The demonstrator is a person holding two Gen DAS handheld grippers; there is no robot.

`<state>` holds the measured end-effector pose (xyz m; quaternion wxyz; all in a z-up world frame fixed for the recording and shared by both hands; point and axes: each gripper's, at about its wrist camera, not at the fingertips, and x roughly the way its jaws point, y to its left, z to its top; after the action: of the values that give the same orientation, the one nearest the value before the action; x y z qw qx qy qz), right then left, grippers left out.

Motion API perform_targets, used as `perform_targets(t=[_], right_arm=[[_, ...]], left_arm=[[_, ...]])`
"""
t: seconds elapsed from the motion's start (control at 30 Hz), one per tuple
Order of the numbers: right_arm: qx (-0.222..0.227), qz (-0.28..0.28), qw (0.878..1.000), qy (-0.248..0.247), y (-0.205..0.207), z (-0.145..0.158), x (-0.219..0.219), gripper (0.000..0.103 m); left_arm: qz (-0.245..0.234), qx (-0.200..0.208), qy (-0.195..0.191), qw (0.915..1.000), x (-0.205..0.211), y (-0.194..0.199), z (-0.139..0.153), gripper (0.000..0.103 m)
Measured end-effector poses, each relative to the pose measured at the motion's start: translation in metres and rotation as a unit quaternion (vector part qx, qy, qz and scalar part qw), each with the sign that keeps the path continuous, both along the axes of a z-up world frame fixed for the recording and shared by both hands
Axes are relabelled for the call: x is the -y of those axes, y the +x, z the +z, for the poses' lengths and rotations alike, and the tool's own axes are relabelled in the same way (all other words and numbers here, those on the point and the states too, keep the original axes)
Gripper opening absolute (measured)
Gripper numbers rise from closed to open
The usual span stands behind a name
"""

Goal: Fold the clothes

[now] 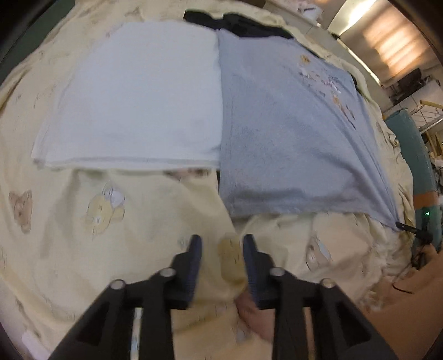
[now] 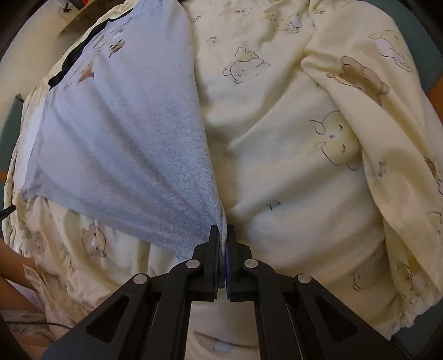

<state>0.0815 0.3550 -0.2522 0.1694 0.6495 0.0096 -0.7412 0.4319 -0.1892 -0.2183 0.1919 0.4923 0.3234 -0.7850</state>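
Note:
A light blue towel [image 1: 293,133] with small embroidered figures lies spread on the yellow bear-print sheet [image 1: 138,221], its left edge against a folded white towel [image 1: 138,102]. My left gripper [image 1: 221,243] hovers open over the sheet just below the blue towel's near edge, nothing between its fingers. In the right wrist view my right gripper [image 2: 222,235] is shut on the near right corner of the blue towel [image 2: 130,155], and the cloth fans out taut from the pads up and to the left. That gripper's tip [image 1: 407,228] shows at the towel's far right corner in the left wrist view.
Dark clothing [image 1: 238,25] lies beyond both towels. The sheet bunches into thick folds [image 2: 360,91] at the right. A teal padded edge [image 1: 415,155] borders the bed, with a brown floor [image 1: 401,293] beyond it. A person's arm [image 2: 13,268] shows at the lower left.

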Motion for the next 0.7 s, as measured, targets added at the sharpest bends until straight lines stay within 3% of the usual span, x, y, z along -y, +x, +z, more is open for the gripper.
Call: perform_targets(t=[0.13,0.2,0.43,0.57,0.7], right_arm=[[0.004,0.011,1.0,0.007,-0.005,0.001,0.002,0.002],[0.008,0.012,1.0,0.007,-0.006,0.001,0.0,0.002],[0.022,0.006,1.0,0.013,-0.009,-0.008,-0.004,0.003],[0.028,0.008,0.999,0.019,-0.011,-0.011,-0.007,0.003],[0.031,0.006,0.999,0.019,-0.013,-0.014,-0.01,0.003]], left_arm=[[0.025,-0.078,-0.011,0.9966,0.007,-0.002,-0.004,0.032],[0.033,-0.087,-0.029,0.9953,0.012,-0.007,-0.009,0.032],[0.003,-0.074,0.019,0.9971,0.028,-0.039,-0.045,0.032],[-0.009,-0.076,0.054,0.9956,0.027,-0.047,-0.047,0.032],[-0.026,-0.05,0.039,0.9977,0.016,-0.049,-0.045,0.032]])
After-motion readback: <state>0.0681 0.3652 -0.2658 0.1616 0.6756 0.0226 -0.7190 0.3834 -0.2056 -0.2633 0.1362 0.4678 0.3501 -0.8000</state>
